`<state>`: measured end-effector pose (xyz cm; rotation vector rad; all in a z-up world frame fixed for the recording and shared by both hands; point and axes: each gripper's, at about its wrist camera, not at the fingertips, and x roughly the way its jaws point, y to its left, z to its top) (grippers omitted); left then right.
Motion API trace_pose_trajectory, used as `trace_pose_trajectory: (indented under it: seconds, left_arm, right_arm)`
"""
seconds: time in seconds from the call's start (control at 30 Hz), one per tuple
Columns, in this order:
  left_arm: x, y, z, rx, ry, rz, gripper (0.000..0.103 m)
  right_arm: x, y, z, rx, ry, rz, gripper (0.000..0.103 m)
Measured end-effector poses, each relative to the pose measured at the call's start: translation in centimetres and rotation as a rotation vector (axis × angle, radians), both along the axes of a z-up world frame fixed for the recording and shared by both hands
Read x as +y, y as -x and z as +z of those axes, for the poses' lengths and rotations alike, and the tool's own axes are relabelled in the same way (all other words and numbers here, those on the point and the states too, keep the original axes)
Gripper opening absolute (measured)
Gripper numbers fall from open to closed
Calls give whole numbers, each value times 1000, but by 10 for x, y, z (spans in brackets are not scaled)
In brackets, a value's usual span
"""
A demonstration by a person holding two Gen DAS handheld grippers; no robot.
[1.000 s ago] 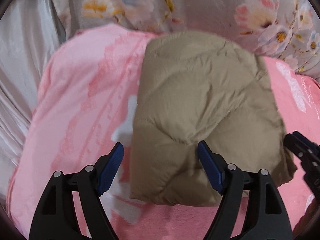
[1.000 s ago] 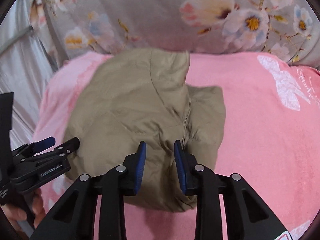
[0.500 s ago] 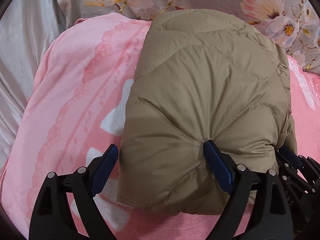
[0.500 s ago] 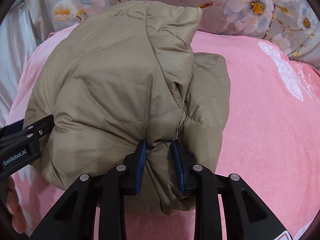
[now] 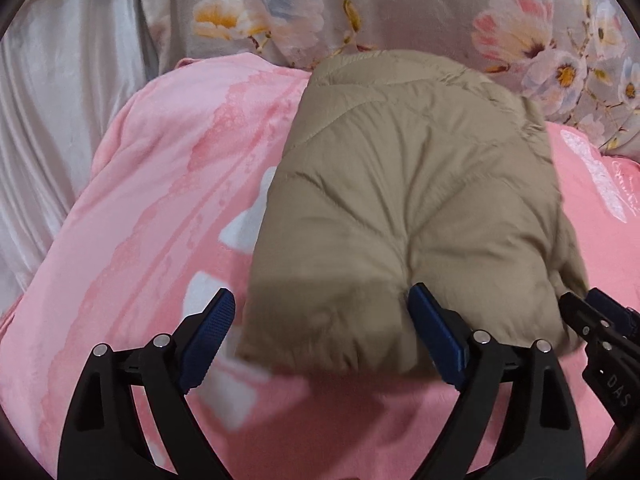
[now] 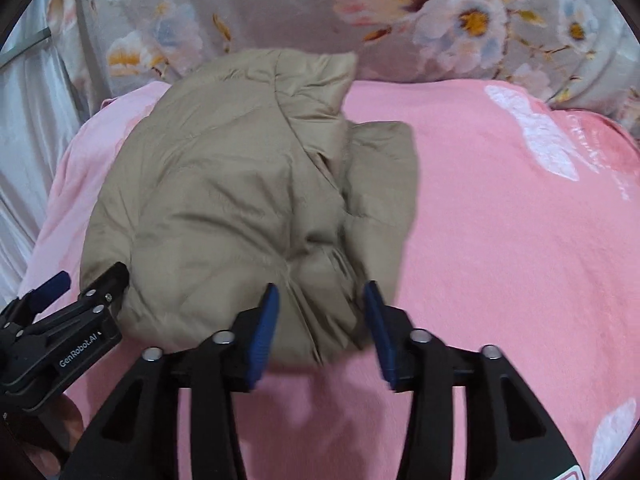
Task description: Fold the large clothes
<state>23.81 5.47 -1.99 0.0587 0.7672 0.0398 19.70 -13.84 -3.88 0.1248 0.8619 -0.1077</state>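
I am working in a bedroom at home. Under my claws spreads a pink fleece blanket [image 6: 500,240] with white butterfly prints. At twelve o'clock a grey floral quilt [image 6: 280,4] is heaped along its far edge. At nine to ten o'clock pale satin fabric [image 5: 60,100] hangs in folds.

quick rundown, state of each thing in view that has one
khaki quilted jacket: folded into a compact bundle, lying on the blanket, gripped by neither tool
left tool: open wide, straddling the bundle's near left corner, right pad against the fabric
right tool: open, jaws have just been opening, bundle's near edge between them, pads not pressing
pink blanket: spread out under the jacket
floral fabric: bunched up behind the blanket
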Motion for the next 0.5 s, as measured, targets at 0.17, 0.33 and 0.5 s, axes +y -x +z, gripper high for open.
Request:
trace_pose_trajectory:
  seconds: [0.17, 0.33, 0.5]
  left_arm:
    - [-16, 40, -4, 5, -22, -36, 93]
    - [-30, 72, -30, 19, -52, -36, 93]
    - [-43, 102, -48, 2, -100, -49, 93]
  right_arm:
    - [4, 51, -14, 7, 15, -27, 60]
    - [7, 85, -36, -16, 53, -46, 63]
    - [1, 110, -45, -41, 37, -75, 65]
